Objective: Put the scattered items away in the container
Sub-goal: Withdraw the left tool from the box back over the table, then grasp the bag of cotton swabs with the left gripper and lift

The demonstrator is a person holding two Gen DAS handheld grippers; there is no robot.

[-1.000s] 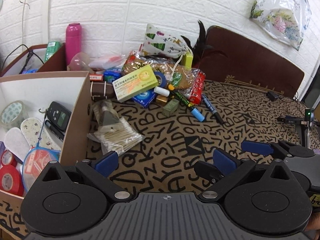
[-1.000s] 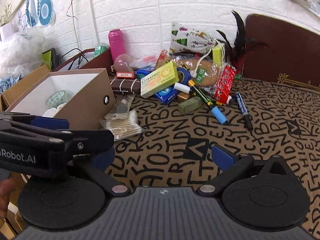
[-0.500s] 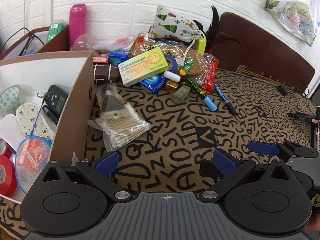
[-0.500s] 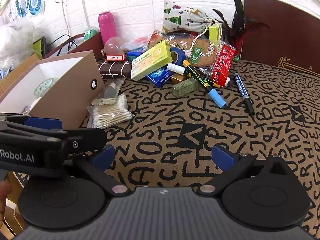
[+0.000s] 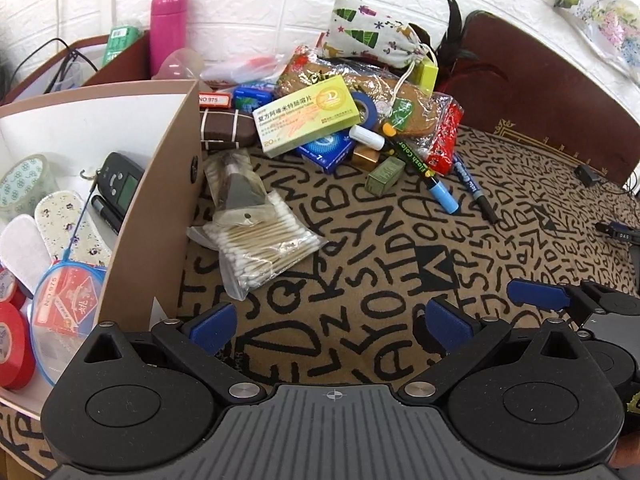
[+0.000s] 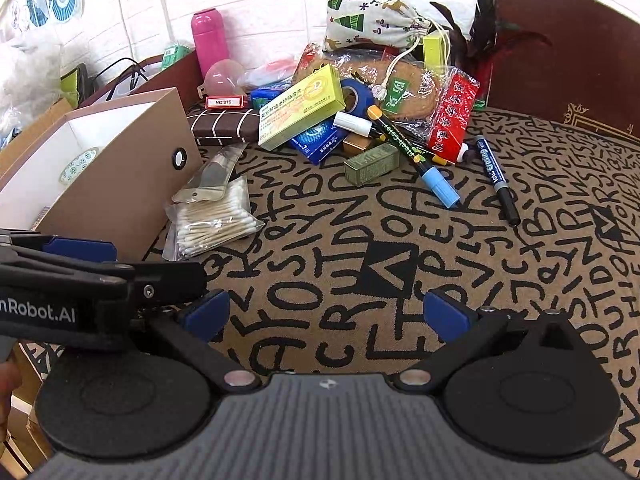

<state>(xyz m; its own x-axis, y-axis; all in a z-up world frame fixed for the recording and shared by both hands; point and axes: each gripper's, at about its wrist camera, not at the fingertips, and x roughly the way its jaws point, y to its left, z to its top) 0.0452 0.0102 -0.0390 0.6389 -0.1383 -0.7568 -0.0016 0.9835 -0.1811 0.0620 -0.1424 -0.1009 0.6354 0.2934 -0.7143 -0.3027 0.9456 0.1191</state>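
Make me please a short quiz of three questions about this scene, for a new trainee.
1. True or false: the swab bag lies inside the box.
2. Which touches the swab bag? A) blue-capped marker B) clear pouch C) pink bottle
3. Fill in: the left gripper and the right gripper are both ____.

Key: 1 false, it lies on the cloth beside the box. 2 B. 3 open.
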